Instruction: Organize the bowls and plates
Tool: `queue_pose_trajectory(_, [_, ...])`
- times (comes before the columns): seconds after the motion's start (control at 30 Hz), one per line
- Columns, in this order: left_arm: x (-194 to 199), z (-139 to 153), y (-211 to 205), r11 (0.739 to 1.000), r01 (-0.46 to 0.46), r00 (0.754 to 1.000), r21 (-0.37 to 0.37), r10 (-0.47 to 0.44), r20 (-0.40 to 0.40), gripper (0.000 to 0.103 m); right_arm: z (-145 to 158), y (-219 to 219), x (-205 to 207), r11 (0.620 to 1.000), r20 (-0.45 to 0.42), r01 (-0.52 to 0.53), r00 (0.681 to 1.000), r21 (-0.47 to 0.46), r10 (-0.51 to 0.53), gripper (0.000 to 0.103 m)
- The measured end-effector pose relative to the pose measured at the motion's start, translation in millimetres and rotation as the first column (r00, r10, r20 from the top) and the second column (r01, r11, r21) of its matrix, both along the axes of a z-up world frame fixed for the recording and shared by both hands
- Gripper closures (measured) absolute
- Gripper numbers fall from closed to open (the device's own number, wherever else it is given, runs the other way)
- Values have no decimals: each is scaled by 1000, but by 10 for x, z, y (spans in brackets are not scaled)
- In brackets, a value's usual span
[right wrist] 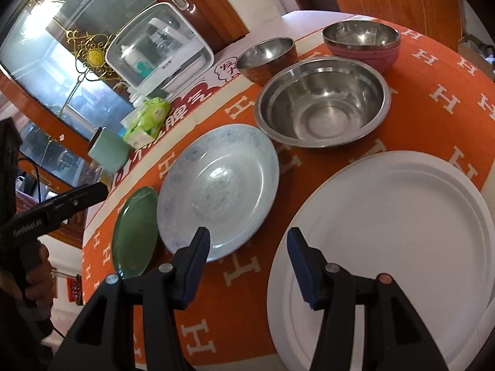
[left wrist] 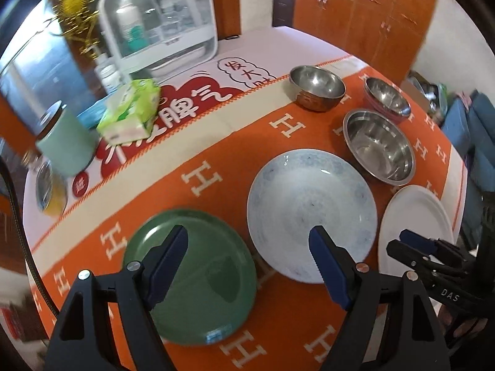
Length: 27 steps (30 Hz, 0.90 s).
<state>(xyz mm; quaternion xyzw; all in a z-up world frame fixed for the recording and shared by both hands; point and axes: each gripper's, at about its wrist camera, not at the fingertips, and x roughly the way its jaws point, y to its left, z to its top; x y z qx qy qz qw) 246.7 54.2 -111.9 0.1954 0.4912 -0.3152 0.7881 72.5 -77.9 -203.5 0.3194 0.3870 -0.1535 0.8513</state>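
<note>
Left wrist view: table under an orange cloth (left wrist: 222, 142) with white H marks, a cream band and a red-and-white printed mat (left wrist: 191, 99) behind it; orange wooden cabinets (left wrist: 365, 15) at the back, glass-fronted cabinet (right wrist: 62, 71) on the left.

Left gripper (left wrist: 249, 244) hangs over the cloth with jaws wide and nothing between them — one finger over the green plate (left wrist: 198, 281), the other over the near rim of the pale blue plate (left wrist: 312, 213). Whether either touches, cannot tell.

Right gripper (right wrist: 247, 245) has jaws partly apart, empty, over the gap between the pale blue plate and the white plate (right wrist: 402, 232); one finger lies over the white plate's left rim.

Plates sit in a row: green, pale blue, white, close beside each other. Behind them a large steel bowl (right wrist: 321, 102), then a smaller steel bowl (right wrist: 267, 54) and a steel bowl nested in a pink bowl (right wrist: 374, 54).

Far left clutter — green tissue pack (left wrist: 130, 111), mint-green canister (left wrist: 66, 145), white clear-fronted box (left wrist: 161, 21) with bottles inside. A hand (right wrist: 37, 278) grips the left tool's handle.
</note>
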Motion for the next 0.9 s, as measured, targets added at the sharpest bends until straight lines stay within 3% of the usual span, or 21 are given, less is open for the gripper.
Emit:
queue_pose_trajectory(0.5, [351,-602,-334,996,72,991,44,-66,-117,24,-120,74,347,977,-62,-51,997,-209,39,51])
queue_pose_trajectory(0.8, [490,-919,-415,997,73,982,31,-66,-177,24,-278,-16,464,980,-76,-64,996,-190,50,51])
queue_pose_trajectory(0.9, [500,-964,-439,997,82,977,12,-78,-199,24,-336,-52,496,984,-73,-75,995,-160,64,57])
